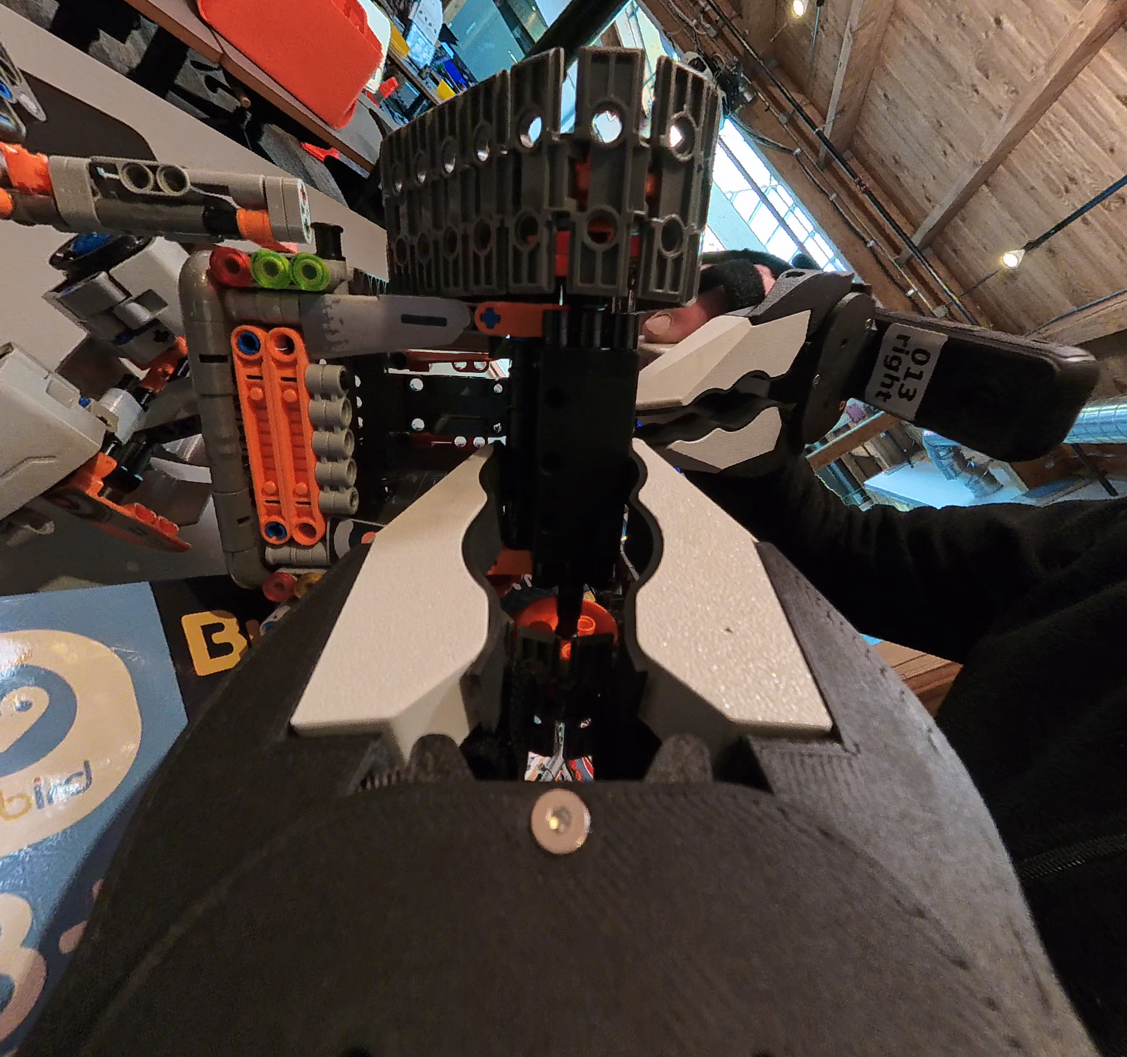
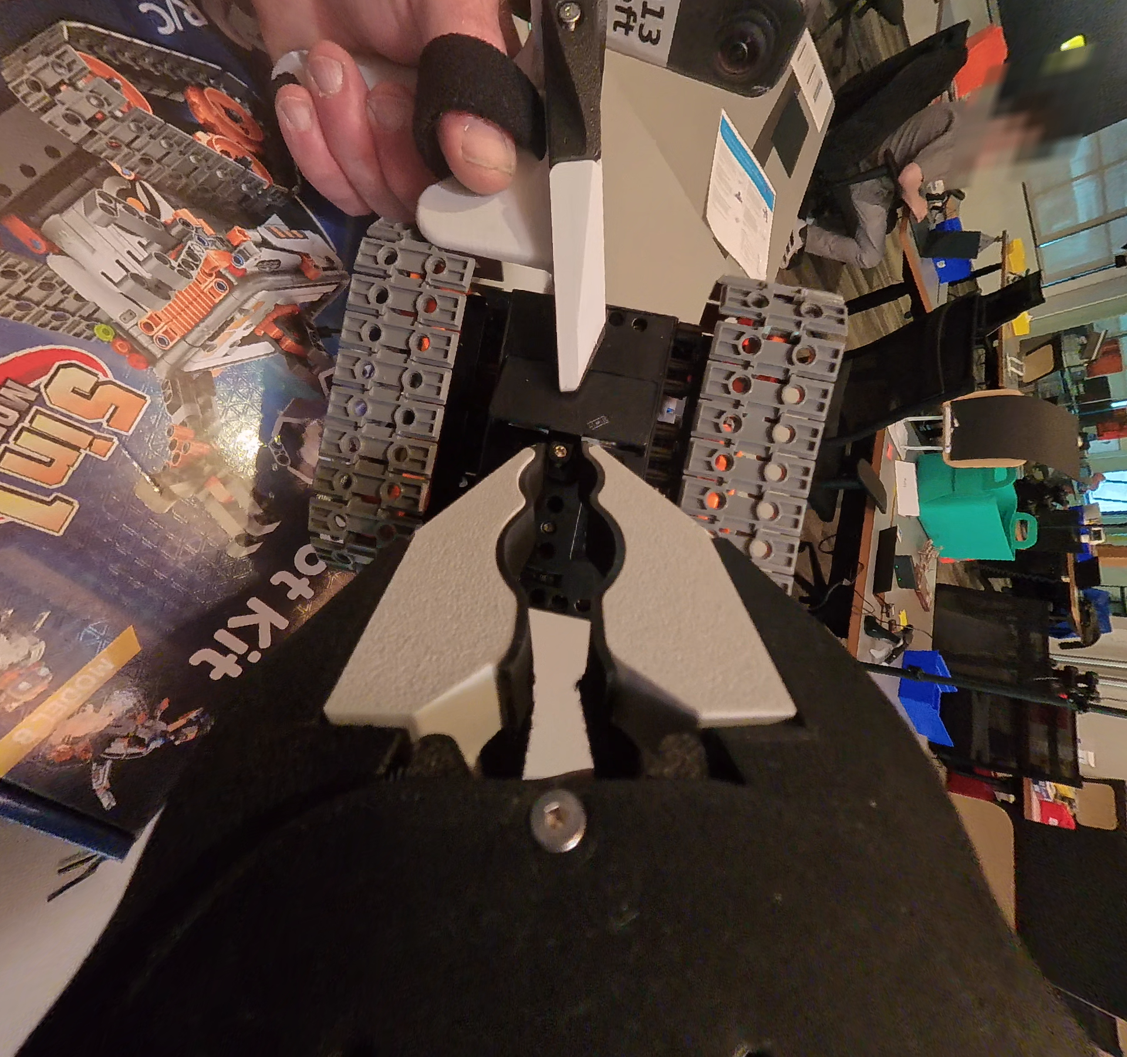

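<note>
A toy tracked vehicle built of bricks is held up between both grippers. It has a black chassis (image 1: 573, 418) and grey link tracks (image 1: 549, 174), which show as a left track (image 2: 390, 381) and a right track (image 2: 762, 418) in the right wrist view. My left gripper (image 1: 564, 454) is shut on the black chassis below one track. My right gripper (image 2: 564, 448) is shut on a black beam (image 2: 561, 534) of the chassis between the two tracks. The right gripper (image 1: 671, 412) reaches in from the right. The left gripper (image 2: 570, 381) comes down from above, held by a hand (image 2: 378, 82).
The printed kit box (image 2: 122, 357) lies just left of the vehicle, and its model picture (image 1: 274, 430) fills the left of the left wrist view. An orange case (image 1: 280, 21) sits on a far table. A seated person (image 2: 884, 192), chairs and desks with bins stand at the right. Only a small space, under 4 cm, lies between the two pairs of fingers.
</note>
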The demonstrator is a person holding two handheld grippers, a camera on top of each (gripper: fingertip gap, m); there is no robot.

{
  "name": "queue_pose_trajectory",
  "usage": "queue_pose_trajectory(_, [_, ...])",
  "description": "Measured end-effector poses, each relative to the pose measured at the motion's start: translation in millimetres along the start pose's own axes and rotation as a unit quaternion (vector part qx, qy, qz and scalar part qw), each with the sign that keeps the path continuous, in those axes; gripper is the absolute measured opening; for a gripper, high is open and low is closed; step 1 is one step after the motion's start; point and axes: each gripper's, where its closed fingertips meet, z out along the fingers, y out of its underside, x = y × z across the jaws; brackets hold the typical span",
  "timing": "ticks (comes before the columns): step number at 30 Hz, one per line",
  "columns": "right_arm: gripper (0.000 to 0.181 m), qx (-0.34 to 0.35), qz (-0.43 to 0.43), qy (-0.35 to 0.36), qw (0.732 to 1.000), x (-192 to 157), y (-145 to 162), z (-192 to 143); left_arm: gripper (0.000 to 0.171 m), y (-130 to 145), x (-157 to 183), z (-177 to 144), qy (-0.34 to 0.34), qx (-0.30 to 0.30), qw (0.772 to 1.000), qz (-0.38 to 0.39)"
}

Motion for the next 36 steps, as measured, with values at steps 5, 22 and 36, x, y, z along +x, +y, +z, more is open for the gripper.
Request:
queue_pose_trajectory(5, [0.008,-0.014,0.013,0.004,1.000,2,2,4,0.035,-1,-2,-1,-0.005,0.008,1.000,0.000])
queue_pose_trajectory(22, [0.030,-0.004,0.159,0.071,0.985,13,-1,-10,0.034,-5,-4,-1,-0.030,0.029,0.999,0.002])
queue_pose_trajectory(36, [0.066,0.101,0.545,0.112,0.825,16,30,-4,0.034,-5,-3,2,-0.029,0.033,0.999,-0.001])
